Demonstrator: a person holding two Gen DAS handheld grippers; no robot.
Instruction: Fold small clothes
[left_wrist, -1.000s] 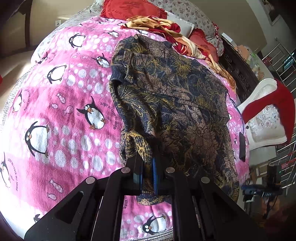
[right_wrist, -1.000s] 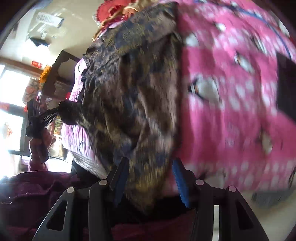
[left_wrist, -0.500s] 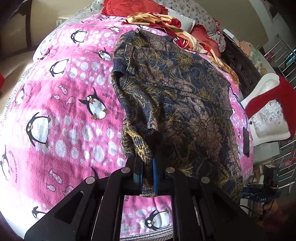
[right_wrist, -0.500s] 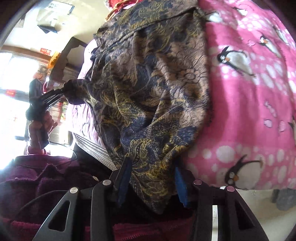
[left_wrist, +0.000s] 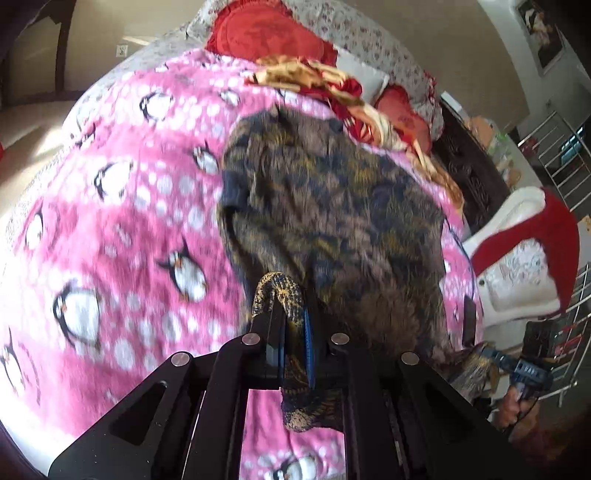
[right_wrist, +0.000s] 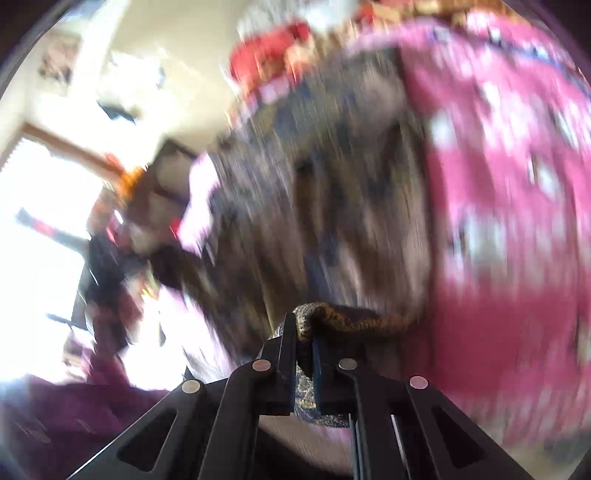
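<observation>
**Both grippers clamped on the batik garment**

From the left wrist we see our left gripper (left_wrist: 291, 332) with jaws narrow, pinching a bunched hem of the dark blue-and-gold batik garment (left_wrist: 332, 206). The garment lies spread over the pink penguin blanket (left_wrist: 122, 229), with red cushions (left_wrist: 266, 37) at the bed's far end.

From the right wrist, heavily blurred, we see our right gripper (right_wrist: 304, 339) with jaws nearly together, gripping a rolled edge of the garment (right_wrist: 332, 221), which drapes beside the blanket (right_wrist: 498, 221).
</observation>
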